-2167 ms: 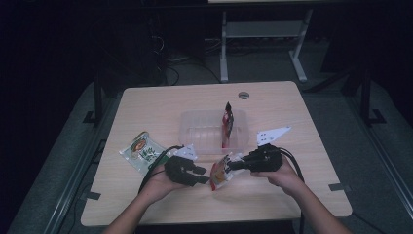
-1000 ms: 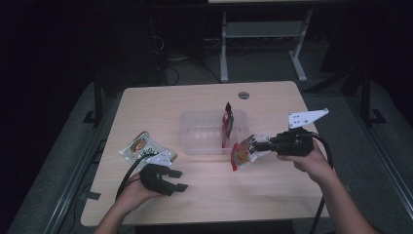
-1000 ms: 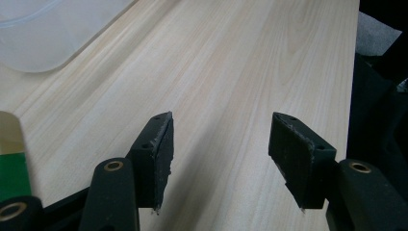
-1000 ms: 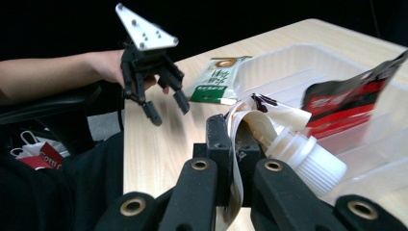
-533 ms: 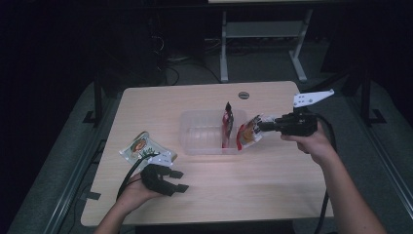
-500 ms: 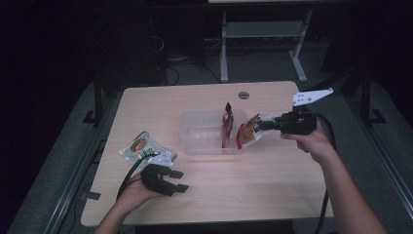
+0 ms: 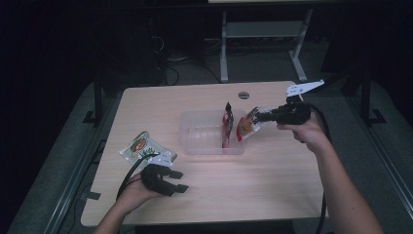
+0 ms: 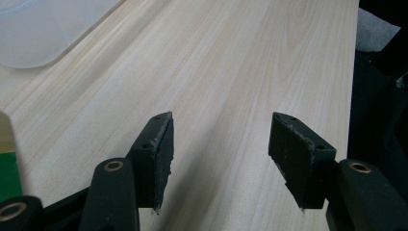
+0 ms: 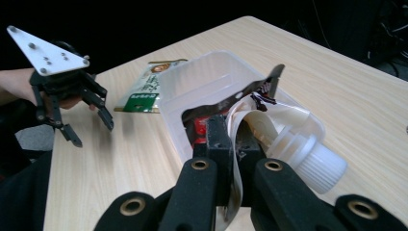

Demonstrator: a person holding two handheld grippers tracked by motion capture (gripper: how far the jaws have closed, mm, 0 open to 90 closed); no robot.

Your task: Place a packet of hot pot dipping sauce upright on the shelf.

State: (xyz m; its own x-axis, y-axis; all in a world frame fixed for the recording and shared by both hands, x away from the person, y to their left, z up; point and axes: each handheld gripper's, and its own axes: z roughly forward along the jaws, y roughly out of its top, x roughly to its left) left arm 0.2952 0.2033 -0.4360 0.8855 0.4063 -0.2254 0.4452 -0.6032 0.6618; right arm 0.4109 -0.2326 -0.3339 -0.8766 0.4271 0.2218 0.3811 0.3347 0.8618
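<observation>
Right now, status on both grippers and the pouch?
Right gripper shut on spouted pouch, at clear bin right end. Left gripper open, idle on table. Red packet upright in bin.

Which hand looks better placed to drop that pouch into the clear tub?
The right. Its gripper is already clamped on the spouted pouch at the tub's right edge. The left gripper rests open on the table, nearer the green packet.

the spouted pouch's [image 9: 269, 132] lower edge is hidden between the right gripper's [image 9: 234, 144] jaws; its print is unreadable.
</observation>
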